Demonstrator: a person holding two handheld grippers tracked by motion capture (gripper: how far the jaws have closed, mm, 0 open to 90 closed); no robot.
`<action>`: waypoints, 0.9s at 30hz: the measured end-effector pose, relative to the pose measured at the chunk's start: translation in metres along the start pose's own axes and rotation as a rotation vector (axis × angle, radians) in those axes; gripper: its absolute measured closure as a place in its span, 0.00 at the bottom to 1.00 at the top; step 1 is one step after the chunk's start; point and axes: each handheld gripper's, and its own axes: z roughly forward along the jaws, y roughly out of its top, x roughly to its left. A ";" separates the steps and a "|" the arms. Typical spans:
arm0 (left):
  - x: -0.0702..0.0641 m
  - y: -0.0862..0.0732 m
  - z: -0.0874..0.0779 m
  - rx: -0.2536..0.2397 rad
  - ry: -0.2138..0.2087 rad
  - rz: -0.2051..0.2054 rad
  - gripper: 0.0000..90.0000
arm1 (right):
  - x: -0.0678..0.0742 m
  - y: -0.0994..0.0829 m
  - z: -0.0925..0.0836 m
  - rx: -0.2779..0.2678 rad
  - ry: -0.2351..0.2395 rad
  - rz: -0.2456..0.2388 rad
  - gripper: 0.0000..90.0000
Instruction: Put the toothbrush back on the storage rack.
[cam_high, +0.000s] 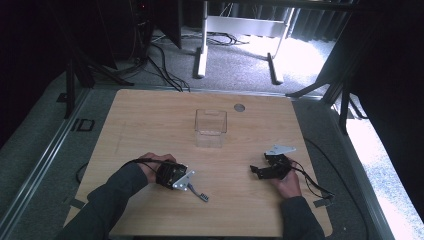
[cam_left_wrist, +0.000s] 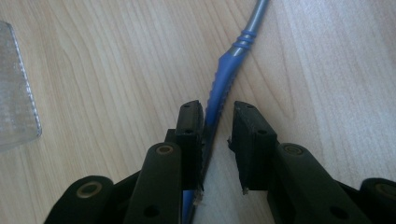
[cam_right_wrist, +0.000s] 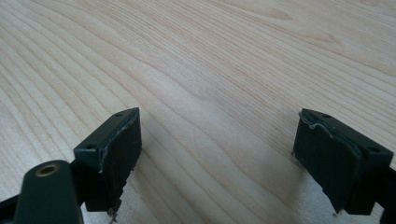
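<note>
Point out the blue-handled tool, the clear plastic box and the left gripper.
blue-handled tool (cam_left_wrist: 223, 74), left gripper view, ribbed blue grip.
clear plastic box (cam_high: 210, 131), high view, front wall.
left gripper (cam_left_wrist: 218, 122), left gripper view, between jaw tips.

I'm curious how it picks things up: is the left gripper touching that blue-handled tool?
Touching. In the left gripper view, the blue-handled tool lies against one pad of the left gripper; a gap remains at the other pad.

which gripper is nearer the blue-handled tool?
Left. The left gripper has the blue-handled tool between its jaws, one pad against it, the other just off. The right gripper sits open across the table, well away.
</note>
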 end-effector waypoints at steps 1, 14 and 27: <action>0.000 0.000 0.001 0.002 0.003 0.003 0.81 | 0.000 0.000 0.000 0.000 0.000 0.000 0.17; 0.006 -0.003 0.004 -0.036 -0.034 -0.029 0.82 | 0.000 0.000 0.000 0.000 0.000 0.000 0.17; 0.022 -0.010 0.008 -0.085 -0.147 -0.086 0.87 | 0.000 0.000 0.000 0.000 0.000 0.000 0.17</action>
